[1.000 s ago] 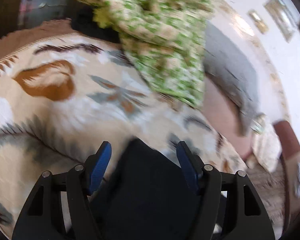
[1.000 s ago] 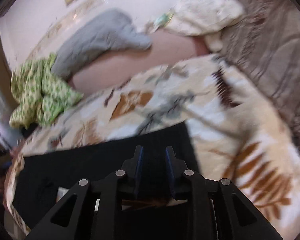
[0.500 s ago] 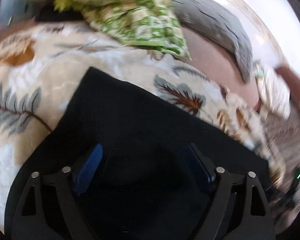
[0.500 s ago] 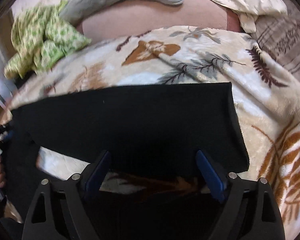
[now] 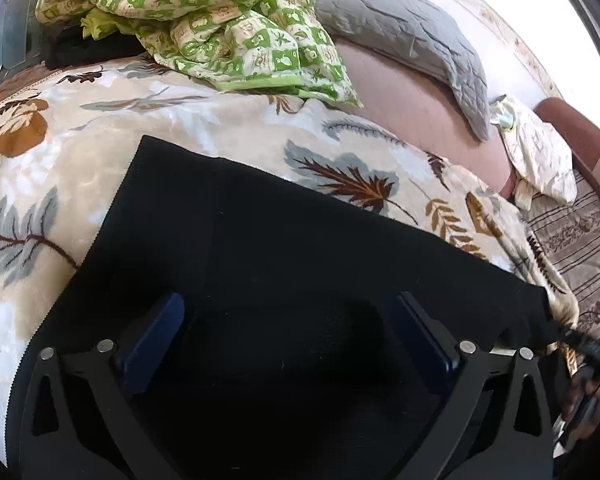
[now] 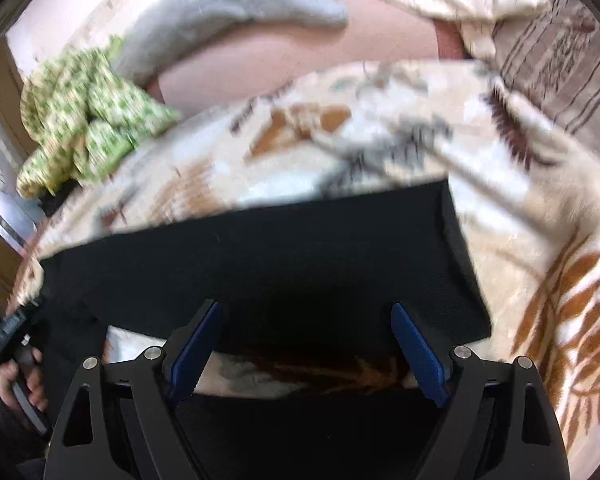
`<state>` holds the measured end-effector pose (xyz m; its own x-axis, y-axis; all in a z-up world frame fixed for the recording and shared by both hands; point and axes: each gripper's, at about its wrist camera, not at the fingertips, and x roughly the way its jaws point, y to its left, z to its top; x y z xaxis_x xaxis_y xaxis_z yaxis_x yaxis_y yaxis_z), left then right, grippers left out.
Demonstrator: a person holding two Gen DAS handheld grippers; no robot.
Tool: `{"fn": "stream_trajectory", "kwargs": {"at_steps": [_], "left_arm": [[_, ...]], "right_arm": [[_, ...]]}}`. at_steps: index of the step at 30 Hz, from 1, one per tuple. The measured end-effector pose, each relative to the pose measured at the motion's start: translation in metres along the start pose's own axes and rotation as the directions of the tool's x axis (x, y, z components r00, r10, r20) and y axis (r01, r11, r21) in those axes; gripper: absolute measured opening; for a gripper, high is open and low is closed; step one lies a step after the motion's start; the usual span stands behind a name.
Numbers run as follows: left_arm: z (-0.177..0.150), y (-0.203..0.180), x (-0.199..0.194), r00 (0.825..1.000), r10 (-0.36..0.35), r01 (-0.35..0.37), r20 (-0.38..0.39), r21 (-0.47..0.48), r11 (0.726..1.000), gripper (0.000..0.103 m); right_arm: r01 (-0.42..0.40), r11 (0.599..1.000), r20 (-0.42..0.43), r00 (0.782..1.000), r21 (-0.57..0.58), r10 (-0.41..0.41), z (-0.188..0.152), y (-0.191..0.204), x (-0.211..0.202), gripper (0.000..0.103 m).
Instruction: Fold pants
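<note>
Black pants (image 5: 284, 240) lie flat on the leaf-print blanket (image 5: 80, 168) covering the bed, laid out as a long band; in the right wrist view a strip of blanket shows between the band and more black cloth nearer the camera, so one fold looks done and at least another fold across the length seems left. Left gripper (image 5: 288, 340) hovers over the pants with jaws spread wide, holding nothing. Right gripper (image 6: 306, 350) is likewise released, jaws apart above the near edge.

Versus a second ago: right gripper was pinched on the cloth, now open; the left view showed only a corner of pants, now the whole band. Green patterned cloth (image 5: 220, 24) and grey pillow (image 5: 400, 40) sit unchanged behind.
</note>
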<state>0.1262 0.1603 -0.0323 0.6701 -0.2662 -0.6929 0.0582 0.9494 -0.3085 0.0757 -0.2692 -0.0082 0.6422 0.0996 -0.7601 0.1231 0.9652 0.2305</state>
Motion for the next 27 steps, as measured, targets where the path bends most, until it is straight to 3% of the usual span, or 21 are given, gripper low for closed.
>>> {"fn": "stream_trajectory", "kwargs": {"at_steps": [3, 4, 6, 8, 11, 14, 18, 19, 21, 22, 27], "left_arm": [[-0.001, 0.002, -0.001, 1.000, -0.009, 0.009, 0.007, -0.007, 1.000, 0.103], [-0.001, 0.002, -0.001, 1.000, -0.011, 0.011, 0.009, -0.009, 1.000, 0.103], [-0.001, 0.001, -0.001, 1.000, -0.008, 0.008, 0.009, -0.005, 1.000, 0.103], [-0.001, 0.000, -0.001, 1.000, 0.003, -0.003, 0.006, 0.003, 1.000, 0.103], [-0.001, -0.001, 0.000, 1.000, 0.011, -0.011, 0.004, 0.009, 1.000, 0.103], [-0.002, -0.004, 0.001, 1.000, 0.027, -0.027, -0.001, 0.019, 0.999, 0.103], [-0.002, -0.009, 0.004, 0.998, 0.065, -0.065, -0.010, 0.046, 0.997, 0.103], [-0.003, -0.011, 0.006, 0.997, 0.079, -0.078, -0.013, 0.056, 0.995, 0.103], [-0.003, -0.013, 0.007, 0.995, 0.098, -0.096, -0.017, 0.068, 0.993, 0.103], [-0.004, -0.015, 0.008, 0.993, 0.113, -0.111, -0.017, 0.079, 0.991, 0.103], [-0.005, -0.021, 0.010, 0.986, 0.165, -0.162, -0.022, 0.110, 0.981, 0.103]], "right_arm": [[0.038, 0.998, 0.060, 0.998, -0.047, -0.035, 0.002, 0.007, -0.005, 0.088], [0.050, 0.998, 0.021, 0.999, -0.046, -0.049, 0.001, 0.006, 0.002, 0.088], [0.075, 0.997, -0.134, 0.988, -0.032, -0.079, -0.006, -0.001, 0.029, 0.088], [0.110, 0.987, -0.098, 0.988, -0.113, -0.122, -0.005, 0.009, 0.026, 0.088], [0.095, 0.986, -0.019, 0.995, -0.139, -0.098, -0.002, 0.020, 0.009, 0.086], [0.117, 0.980, 0.124, 0.987, -0.159, -0.097, -0.001, 0.025, -0.023, 0.087], [0.262, 0.947, 0.355, 0.917, -0.186, -0.184, 0.002, 0.021, -0.069, 0.088], [0.308, 0.935, 0.395, 0.892, -0.176, -0.219, 0.001, 0.016, -0.079, 0.089], [0.341, 0.932, 0.425, 0.867, -0.125, -0.260, 0.002, 0.004, -0.094, 0.089], [0.335, 0.937, 0.422, 0.866, -0.093, -0.268, 0.002, -0.004, -0.099, 0.089], [0.259, 0.961, 0.302, 0.912, 0.101, -0.278, 0.005, -0.053, -0.095, 0.090]]}}
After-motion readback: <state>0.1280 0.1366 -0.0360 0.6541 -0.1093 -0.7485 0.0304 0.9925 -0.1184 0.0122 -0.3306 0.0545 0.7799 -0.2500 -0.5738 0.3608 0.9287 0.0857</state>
